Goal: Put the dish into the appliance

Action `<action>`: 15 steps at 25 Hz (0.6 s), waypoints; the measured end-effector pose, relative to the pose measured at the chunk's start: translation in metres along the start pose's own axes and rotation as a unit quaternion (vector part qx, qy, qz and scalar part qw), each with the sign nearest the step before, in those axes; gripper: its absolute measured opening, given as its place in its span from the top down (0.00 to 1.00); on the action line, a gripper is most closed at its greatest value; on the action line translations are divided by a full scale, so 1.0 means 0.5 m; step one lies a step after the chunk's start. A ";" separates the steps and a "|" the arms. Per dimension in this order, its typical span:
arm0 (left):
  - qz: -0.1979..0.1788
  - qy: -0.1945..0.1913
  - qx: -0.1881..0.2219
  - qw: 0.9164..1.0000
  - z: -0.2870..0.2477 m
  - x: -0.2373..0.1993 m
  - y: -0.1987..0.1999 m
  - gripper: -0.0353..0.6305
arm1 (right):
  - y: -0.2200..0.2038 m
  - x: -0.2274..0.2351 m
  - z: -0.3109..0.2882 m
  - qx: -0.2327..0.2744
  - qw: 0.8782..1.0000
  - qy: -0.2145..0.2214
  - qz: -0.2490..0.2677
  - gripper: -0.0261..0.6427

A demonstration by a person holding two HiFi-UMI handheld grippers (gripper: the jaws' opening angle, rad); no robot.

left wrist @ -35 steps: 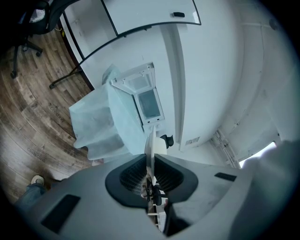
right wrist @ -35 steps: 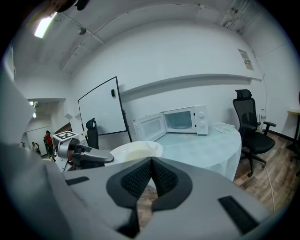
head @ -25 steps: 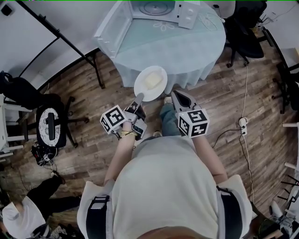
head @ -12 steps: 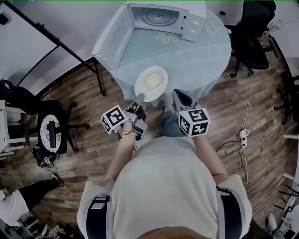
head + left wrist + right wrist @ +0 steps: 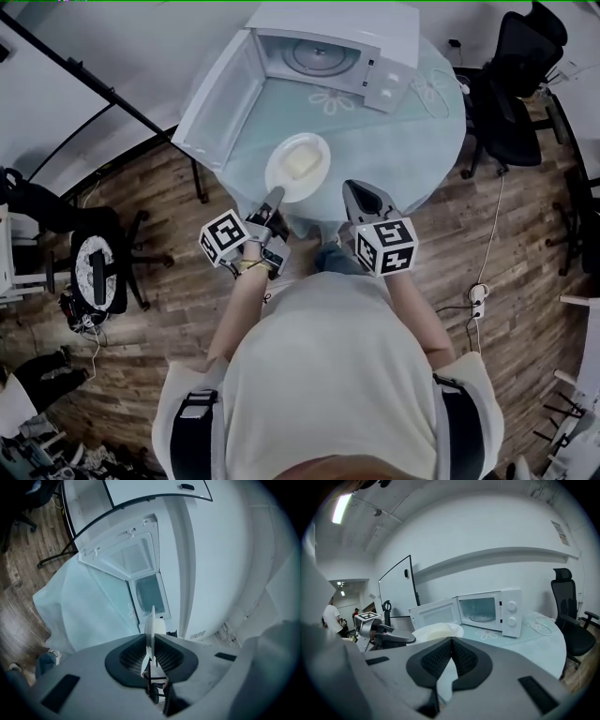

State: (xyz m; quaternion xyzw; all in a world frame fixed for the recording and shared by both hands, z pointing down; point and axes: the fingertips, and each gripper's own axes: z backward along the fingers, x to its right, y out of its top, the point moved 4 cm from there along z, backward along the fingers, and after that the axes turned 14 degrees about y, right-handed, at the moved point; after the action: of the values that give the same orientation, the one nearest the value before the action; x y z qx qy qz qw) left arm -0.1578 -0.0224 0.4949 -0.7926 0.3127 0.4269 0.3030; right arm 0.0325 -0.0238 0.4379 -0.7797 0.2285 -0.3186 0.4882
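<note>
Dish, a white plate, is carried by the left gripper, pinched tight on its near rim. In the left gripper view the rim stands edge-on between the closed jaws, so the grip is on the edge only, probably to keep the jaws clear of the food, a pale yellowish lump in the middle. The plate looks roughly level and hangs over the near part of the round table, well short of the microwave. The right gripper sits beside the dish, jaws together with nothing in them, likely free to steady the dish. The microwave door is swung wide open to the left; the cavity holds only the glass turntable, so the way in looks clear.
</note>
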 end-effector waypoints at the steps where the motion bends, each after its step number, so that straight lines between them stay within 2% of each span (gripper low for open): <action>1: 0.003 -0.002 0.002 1.000 -0.014 0.006 0.007 0.88 | 0.008 0.012 -0.008 0.000 1.000 0.003 0.001 0.95; 15: 0.026 0.018 0.037 0.999 -0.218 0.060 0.115 0.88 | 0.075 0.191 -0.112 -0.021 0.999 0.039 0.005 0.95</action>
State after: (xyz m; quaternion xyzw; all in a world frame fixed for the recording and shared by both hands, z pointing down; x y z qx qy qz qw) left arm -0.1349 -0.1467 0.5058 -0.7802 0.3540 0.4080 0.3155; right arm 0.0567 -0.1375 0.4480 -0.7757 0.2575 -0.3416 0.4641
